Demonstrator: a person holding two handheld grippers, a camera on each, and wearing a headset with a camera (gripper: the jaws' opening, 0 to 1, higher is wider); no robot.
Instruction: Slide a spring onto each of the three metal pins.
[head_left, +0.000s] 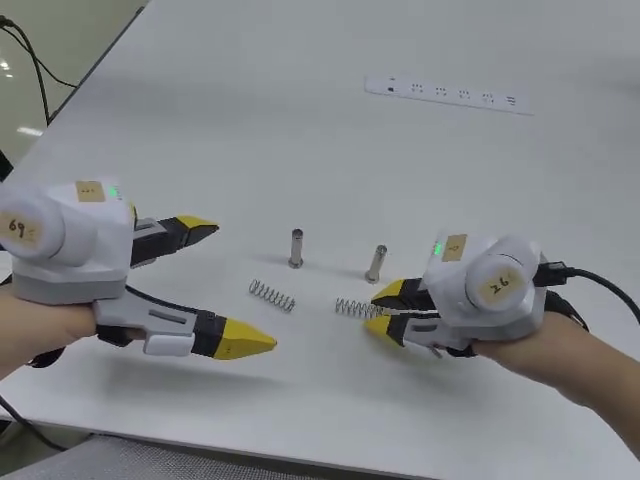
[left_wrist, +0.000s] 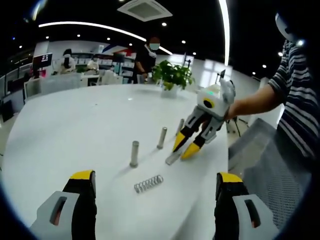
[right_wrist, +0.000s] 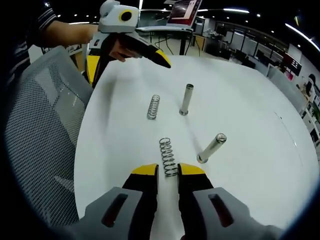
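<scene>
Right gripper (right_wrist: 168, 171) has its yellow-tipped jaws drawn in on the near end of a spring (right_wrist: 166, 150), whose length lies along the white table (head_left: 300, 120). Left gripper (head_left: 225, 285) hangs over the table with its jaws spread wide and nothing between them. Between the two grippers a second spring (head_left: 272, 295) lies loose, just beside the three bare, upright metal pins (left_wrist: 162, 137).

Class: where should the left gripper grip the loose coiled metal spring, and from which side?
Probably near one end of the coiled metal spring, from above, fingers across the coils: it lies flat, and the far end stays free for threading.
</scene>
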